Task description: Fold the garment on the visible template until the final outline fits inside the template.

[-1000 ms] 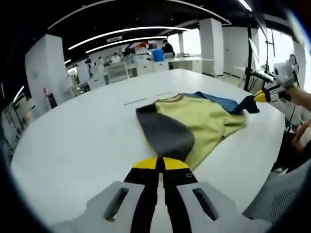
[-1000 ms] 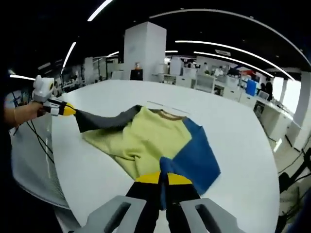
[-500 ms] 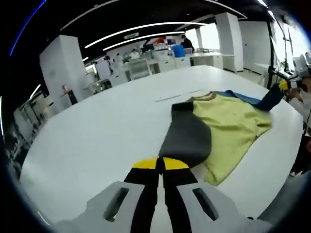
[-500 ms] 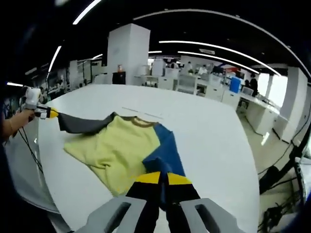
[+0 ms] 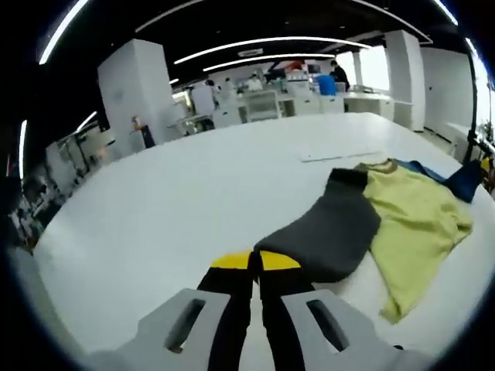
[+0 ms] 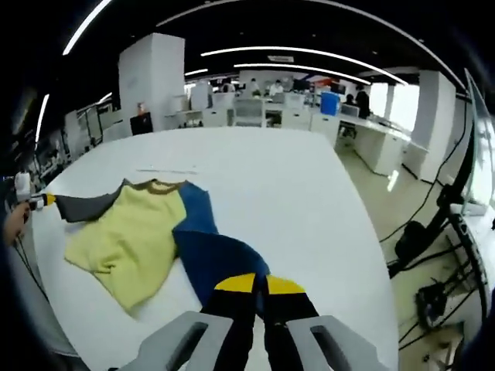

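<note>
Left gripper view: I've stretched the yellow knit garment [image 5: 414, 220] wider; left gripper [image 5: 256, 261] clamps grey sleeve [image 5: 329, 236], right gripper [image 6: 259, 284] clamps blue sleeve [image 6: 220, 259]; folding remains.

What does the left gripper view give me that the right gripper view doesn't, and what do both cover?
Left gripper view: the left hand-held gripper shut on the grey sleeve. Right gripper view: the right hand-held gripper shut on the blue sleeve, plus cables on the floor. Both: the yellow garment on the white table.

text: none readable | labels: none | brands: none | numbers: none | signs: none legible
</note>
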Motion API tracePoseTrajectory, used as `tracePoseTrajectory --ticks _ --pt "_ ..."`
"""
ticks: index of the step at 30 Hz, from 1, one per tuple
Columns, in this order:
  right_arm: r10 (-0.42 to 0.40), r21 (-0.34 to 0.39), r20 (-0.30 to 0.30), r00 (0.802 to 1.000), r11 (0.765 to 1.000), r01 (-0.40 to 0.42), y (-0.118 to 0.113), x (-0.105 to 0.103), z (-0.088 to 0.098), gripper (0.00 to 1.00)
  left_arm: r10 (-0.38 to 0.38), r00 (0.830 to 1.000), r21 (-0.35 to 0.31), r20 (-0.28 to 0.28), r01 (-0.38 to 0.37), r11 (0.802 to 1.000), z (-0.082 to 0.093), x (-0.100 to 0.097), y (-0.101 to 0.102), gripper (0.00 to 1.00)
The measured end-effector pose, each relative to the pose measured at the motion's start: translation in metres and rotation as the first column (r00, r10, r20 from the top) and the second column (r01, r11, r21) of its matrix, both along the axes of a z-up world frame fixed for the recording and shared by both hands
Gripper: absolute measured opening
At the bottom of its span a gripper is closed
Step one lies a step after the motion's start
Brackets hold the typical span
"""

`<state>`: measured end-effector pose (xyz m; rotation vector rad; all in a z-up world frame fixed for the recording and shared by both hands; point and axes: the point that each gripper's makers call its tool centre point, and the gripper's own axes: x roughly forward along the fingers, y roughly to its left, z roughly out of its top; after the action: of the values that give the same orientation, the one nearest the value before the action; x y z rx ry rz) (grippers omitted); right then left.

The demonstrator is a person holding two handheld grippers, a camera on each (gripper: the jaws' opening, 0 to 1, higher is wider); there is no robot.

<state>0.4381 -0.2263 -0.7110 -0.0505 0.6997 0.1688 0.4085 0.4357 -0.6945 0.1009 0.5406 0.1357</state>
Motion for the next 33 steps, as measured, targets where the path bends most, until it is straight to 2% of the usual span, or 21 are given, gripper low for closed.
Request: tracePoseTrajectory --ticks 2,10,12,13,14,16,18,19,21,23,24,26,30,33 --pt "-0.022 -0.012 -0.017 1.0 1.0 0.022 -0.007 0.003 -0.006 0.0 0.004 1.0 0.005 0.006 -0.004 1.0 -0.002 0.004 0.006 0.0" --pt "-0.056 -0.067 -0.068 0.996 0.996 0.052 -0.029 0.017 -0.024 0.0 0.072 0.995 0.01 -0.065 -0.071 0.997 -0.028 0.009 0.034 0.0" --pt "-0.076 -0.075 -0.094 0.993 0.995 0.07 -0.036 0.018 -0.03 0.0 0.068 0.996 0.003 -0.061 -0.068 0.998 -0.035 0.012 0.036 0.0" --pt "-0.077 -0.082 -0.095 0.992 0.994 0.07 -0.039 0.021 -0.032 0.0 0.028 0.994 0.03 -0.104 -0.025 0.999 -0.042 0.012 0.037 0.0" --pt "-0.083 -0.086 -0.102 0.991 0.993 0.074 -0.041 0.021 -0.033 0.0 0.025 0.992 0.05 -0.124 -0.019 0.999 -0.046 0.012 0.04 0.0" --pt "-0.078 -0.098 -0.103 0.992 0.993 0.068 -0.043 0.024 -0.034 0.0 0.024 0.992 0.039 -0.123 -0.019 0.999 -0.05 0.015 0.044 0.0" --pt "-0.082 -0.132 -0.115 0.99 0.989 0.066 -0.049 0.026 -0.038 0.0 0.018 0.988 0.076 -0.154 -0.006 0.997 -0.054 0.015 0.05 0.0" --pt "-0.088 -0.145 -0.122 0.989 0.987 0.07 -0.053 0.026 -0.04 0.0 0.038 0.983 0.103 -0.18 -0.02 0.994 -0.057 0.013 0.057 0.0" --pt "-0.1 -0.158 -0.13 0.986 0.984 0.079 -0.06 0.028 -0.045 0.0 0.046 0.979 0.102 -0.199 -0.025 0.994 -0.063 0.015 0.062 0.0" --pt "-0.116 -0.165 -0.141 0.983 0.982 0.092 -0.065 0.028 -0.048 0.0 0.071 0.963 0.161 -0.259 -0.029 0.987 -0.069 0.01 0.071 0.0" --pt "-0.12 -0.169 -0.141 0.983 0.981 0.095 -0.067 0.028 -0.049 0.0 0.076 0.962 0.179 -0.262 -0.029 0.983 -0.07 0.011 0.074 0.0" --pt "-0.131 -0.179 -0.15 0.98 0.978 0.103 -0.071 0.028 -0.051 0.0 0.07 0.964 0.177 -0.256 -0.024 0.984 -0.072 0.014 0.075 0.0" --pt "-0.16 -0.214 -0.169 0.973 0.969 0.122 -0.086 0.027 -0.059 0.0 0.08 0.958 0.194 -0.275 -0.026 0.981 -0.075 0.016 0.082 0.0" --pt "-0.175 -0.22 -0.158 0.972 0.966 0.138 -0.096 0.03 -0.061 0.0 0.083 0.957 0.199 -0.279 -0.027 0.98 -0.075 0.017 0.084 0.0"
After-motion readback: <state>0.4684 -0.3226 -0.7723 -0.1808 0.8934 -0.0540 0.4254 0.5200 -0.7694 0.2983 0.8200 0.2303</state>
